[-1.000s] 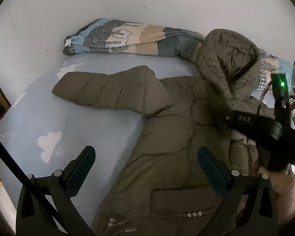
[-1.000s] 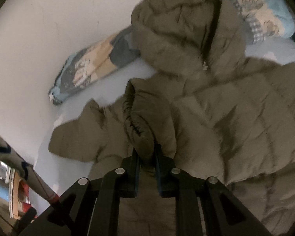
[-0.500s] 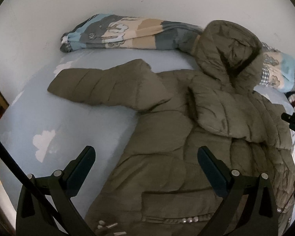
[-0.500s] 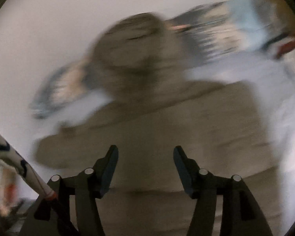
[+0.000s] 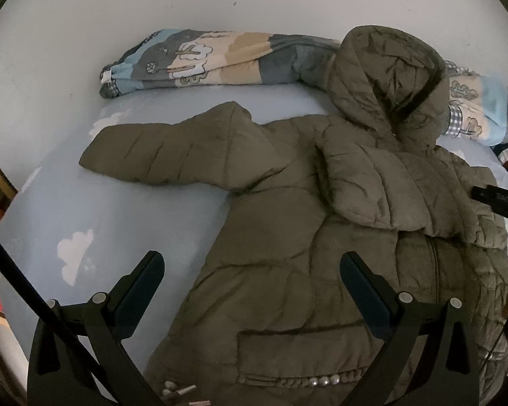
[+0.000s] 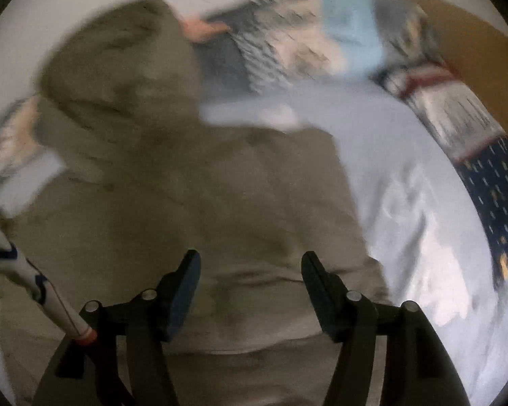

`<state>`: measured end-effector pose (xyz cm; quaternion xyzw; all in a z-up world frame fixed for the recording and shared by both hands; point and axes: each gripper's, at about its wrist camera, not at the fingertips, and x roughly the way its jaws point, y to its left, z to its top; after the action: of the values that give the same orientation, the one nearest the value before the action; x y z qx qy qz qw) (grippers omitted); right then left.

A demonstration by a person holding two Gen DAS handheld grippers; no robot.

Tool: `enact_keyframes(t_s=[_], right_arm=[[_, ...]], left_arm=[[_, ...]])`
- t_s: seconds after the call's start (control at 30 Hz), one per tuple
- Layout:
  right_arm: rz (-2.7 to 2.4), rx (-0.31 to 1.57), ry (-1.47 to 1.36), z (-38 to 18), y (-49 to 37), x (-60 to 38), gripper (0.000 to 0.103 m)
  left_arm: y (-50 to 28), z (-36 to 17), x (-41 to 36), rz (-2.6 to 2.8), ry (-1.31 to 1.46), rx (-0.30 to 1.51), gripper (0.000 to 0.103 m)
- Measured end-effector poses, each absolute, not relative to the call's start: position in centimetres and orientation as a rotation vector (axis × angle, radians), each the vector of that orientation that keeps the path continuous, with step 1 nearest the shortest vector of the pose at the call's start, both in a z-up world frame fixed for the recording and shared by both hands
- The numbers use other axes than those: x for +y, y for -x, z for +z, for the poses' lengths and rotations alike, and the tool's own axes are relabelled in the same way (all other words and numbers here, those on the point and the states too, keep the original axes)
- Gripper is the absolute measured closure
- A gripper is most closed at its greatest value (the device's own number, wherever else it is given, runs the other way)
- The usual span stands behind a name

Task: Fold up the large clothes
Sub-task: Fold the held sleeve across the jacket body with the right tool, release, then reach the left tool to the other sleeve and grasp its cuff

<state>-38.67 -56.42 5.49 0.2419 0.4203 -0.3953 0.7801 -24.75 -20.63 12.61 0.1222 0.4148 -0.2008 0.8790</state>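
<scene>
Bedsheet, pale blue, carries an olive jacket lying flat, one sleeve folded across its chest, hood against a rolled quilt. Left gripper hovers spread and empty. Right gripper, blurred, has jaws opening above the jacket, nothing between them.

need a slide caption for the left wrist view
Open left tool above an olive hooded jacket on a light blue bed, one sleeve folded across the chest.
</scene>
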Motion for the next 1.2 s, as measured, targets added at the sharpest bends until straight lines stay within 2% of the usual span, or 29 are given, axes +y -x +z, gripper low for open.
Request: enact_keyframes(t_s=[0.17, 0.27, 0.33, 0.5, 0.7, 0.93, 1.03, 1.2], right_arm=[[-0.648, 0.964, -0.542, 3.9, 34.2, -51.9, 0.035], [-0.650, 1.062, -0.455, 1.4, 32.3, -49.6, 0.023], [-0.657, 1.085, -0.411, 0.9, 32.0, -49.3, 0.023], [-0.576, 0.982, -0.559, 6.0, 36.2, -48.7, 0.023], [-0.553, 0.859, -0.588, 11.8, 44.5, -41.9, 0.022], [-0.578, 0.827, -0.637, 10.6, 50.2, -38.6, 0.021], [-0.587, 0.848, -0.681, 9.2, 50.2, -39.4, 0.021], [-0.617, 0.891, -0.591, 8.8, 48.8, -39.8, 0.022]], left_arm=[[24.7, 12.9, -20.4, -0.419, -0.254, 0.870, 0.000], [24.4, 12.7, -20.2, -0.421, -0.244, 0.892, 0.000], [24.2, 12.8, -20.0, -0.427, -0.236, 0.904, 0.000], [24.4, 13.3, -19.4, -0.436, -0.216, 0.896, 0.000], [25.3, 13.2, -19.5, -0.442, -0.230, 0.884, 0.000], [28.1, 11.9, -21.7, -0.465, -0.335, 0.861, 0.000], [29.7, 11.1, -23.3, -0.481, -0.409, 0.836, 0.000], [31.2, 10.7, -25.0, -0.497, -0.448, 0.818, 0.000]])
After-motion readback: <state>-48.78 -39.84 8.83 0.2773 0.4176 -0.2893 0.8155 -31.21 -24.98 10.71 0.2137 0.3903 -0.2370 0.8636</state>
